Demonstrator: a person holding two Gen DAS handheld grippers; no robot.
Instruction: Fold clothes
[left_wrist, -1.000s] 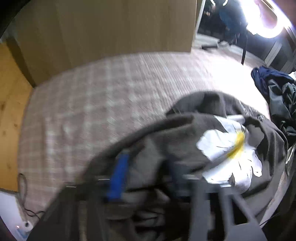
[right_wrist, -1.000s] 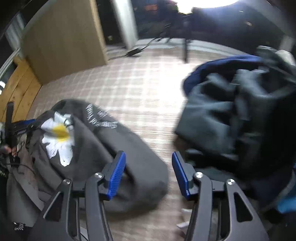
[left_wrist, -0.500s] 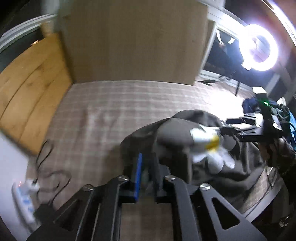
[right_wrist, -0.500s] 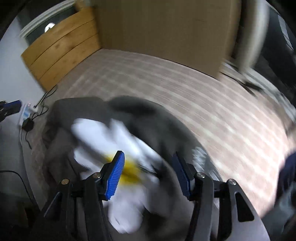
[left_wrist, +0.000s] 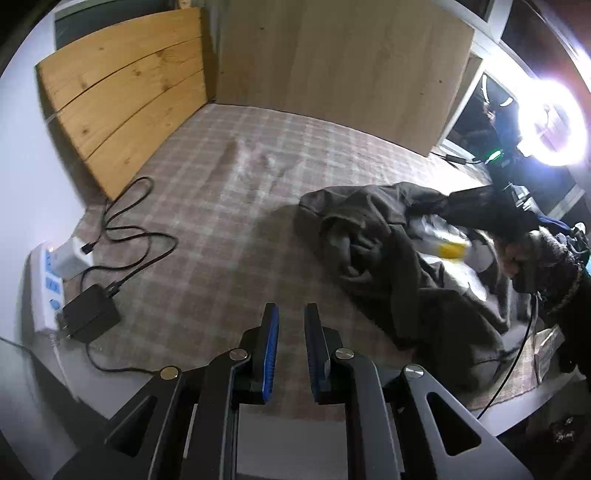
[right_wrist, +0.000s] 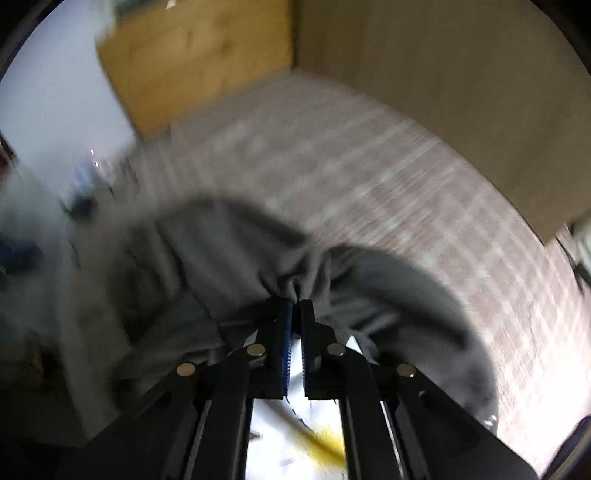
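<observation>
Two tools work over a plaid bed (left_wrist: 229, 206): the right tool (right_wrist: 296, 310) is pinched tight on a bunched fold of the grey sweatshirt (right_wrist: 229, 243), lifting it. The left tool (left_wrist: 291, 321) hangs empty, jaws slightly apart, above bare cover, with the sweatshirt heaped to its right near the bed's edge.

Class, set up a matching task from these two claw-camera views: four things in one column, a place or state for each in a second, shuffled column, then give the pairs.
1. left claw
2. right claw
3. grey garment
4. power strip

A. crumpled on the checked cover
B. clamped on grey cloth
C. at the bed's edge, adapter plugged in
D. slightly apart, holding nothing

Pairs: 1-D, 2-B, 3-A, 4-C
</observation>
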